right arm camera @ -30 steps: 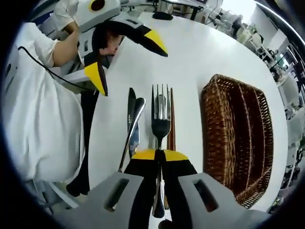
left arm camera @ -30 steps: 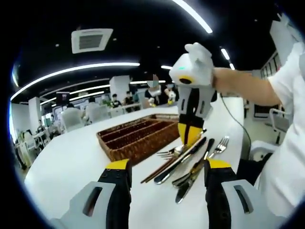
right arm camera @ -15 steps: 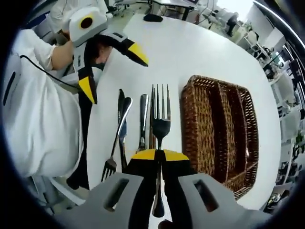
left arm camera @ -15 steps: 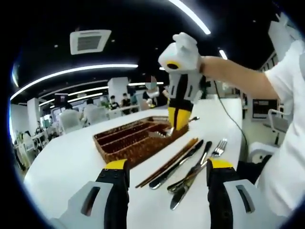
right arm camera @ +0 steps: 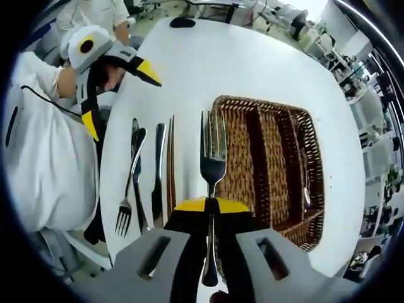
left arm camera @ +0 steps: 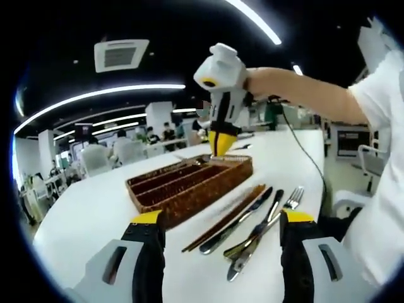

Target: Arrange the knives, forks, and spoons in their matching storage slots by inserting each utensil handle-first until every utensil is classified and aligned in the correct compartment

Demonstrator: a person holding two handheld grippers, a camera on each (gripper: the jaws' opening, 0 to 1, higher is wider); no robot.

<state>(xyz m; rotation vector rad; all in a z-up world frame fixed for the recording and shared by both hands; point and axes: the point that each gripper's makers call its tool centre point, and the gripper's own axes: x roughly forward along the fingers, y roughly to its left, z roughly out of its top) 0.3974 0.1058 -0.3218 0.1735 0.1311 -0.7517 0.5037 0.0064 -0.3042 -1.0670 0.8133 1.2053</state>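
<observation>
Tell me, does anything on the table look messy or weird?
A little messy: beside the wicker tray, the loose cutlery lies in a crooked, overlapping pile, not sorted. The right gripper holds a fork over the tray. Nothing looks spilled or broken.

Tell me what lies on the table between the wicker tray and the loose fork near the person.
In the right gripper view, between the wicker tray and the loose fork lie brown chopsticks, a table knife and more overlapping cutlery beside the fork.

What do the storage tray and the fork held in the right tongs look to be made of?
The tray looks like brown woven wicker or rattan: its rim and dividers show a braided, matte weave. The fork held in the right tongs looks like polished metal, probably stainless steel, since its tines and neck are silvery with bright reflections.
</observation>
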